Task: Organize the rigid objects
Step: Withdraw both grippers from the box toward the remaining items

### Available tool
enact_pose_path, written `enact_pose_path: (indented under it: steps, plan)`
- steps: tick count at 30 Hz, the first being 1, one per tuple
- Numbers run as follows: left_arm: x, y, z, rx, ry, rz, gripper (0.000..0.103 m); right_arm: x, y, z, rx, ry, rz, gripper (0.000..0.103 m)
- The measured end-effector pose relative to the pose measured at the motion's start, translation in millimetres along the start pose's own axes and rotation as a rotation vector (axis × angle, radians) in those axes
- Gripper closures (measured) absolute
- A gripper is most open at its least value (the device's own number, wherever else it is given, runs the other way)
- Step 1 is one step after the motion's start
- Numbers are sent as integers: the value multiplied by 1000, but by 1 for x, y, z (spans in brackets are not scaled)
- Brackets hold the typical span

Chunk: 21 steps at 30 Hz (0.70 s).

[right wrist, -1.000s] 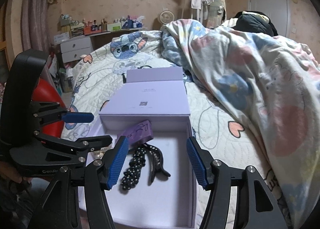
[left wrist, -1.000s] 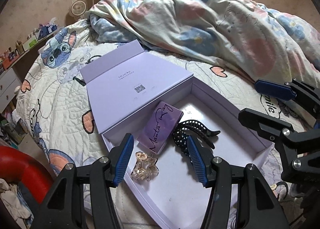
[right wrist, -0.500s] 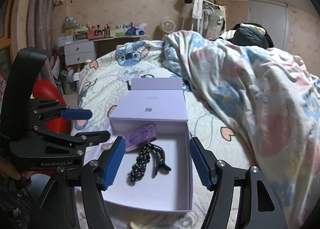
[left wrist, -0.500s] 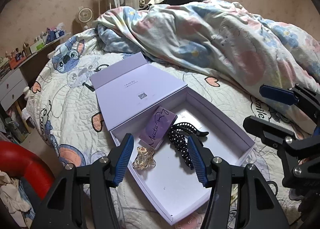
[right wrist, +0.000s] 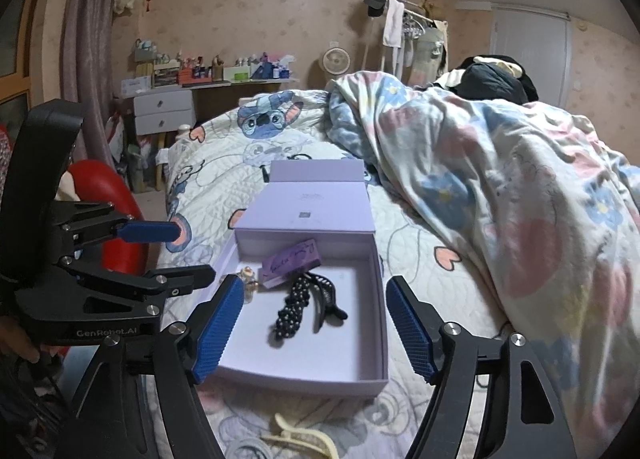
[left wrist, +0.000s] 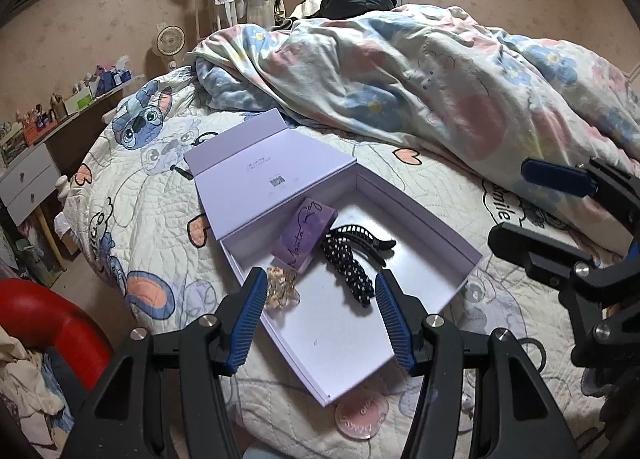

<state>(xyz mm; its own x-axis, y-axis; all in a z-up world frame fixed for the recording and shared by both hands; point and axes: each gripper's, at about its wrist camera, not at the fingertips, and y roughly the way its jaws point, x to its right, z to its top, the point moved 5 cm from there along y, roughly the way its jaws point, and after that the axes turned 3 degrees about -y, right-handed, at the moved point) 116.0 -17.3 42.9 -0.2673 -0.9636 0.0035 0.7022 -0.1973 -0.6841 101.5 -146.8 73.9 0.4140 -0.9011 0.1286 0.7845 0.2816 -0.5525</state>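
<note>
An open lilac box lies on the quilted bed with its lid folded back. Inside are a purple case with script lettering, a black polka-dot hair clip, a black claw clip and a small gold clip. My left gripper hovers over the box's near left part, jaws apart and empty. My right gripper hangs over the box's near end. Its jaws are opening with nothing between them. Each gripper also shows in the other's view: left gripper, right gripper.
A crumpled floral duvet covers the bed's far and right side. A pink round compact lies at the box's near corner, and a cream claw clip lies on the quilt in front. A red object and drawers stand left of the bed.
Both grippers have drawn back and up from the box, which now looks smaller and farther. The right jaws have spread wider. The items in the box have not moved.
</note>
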Motion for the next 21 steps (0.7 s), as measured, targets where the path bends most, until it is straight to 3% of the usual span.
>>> enact_pose_path:
  steps: [18,19,20,21]
  plan:
    - [12,-8,-58,-95,-58,-45,47,-14,-23,-39,-22,22,-13,23]
    - [11,-7,-61,-100,-63,-43,45,-15,-22,-42,-27,22,-17,23]
    - [10,-7,-63,-106,-70,-43,37,-15,-23,-45,-30,24,-18,23]
    - [9,-6,-66,-111,-78,-44,22,-15,-22,-49,-37,32,-19,23]
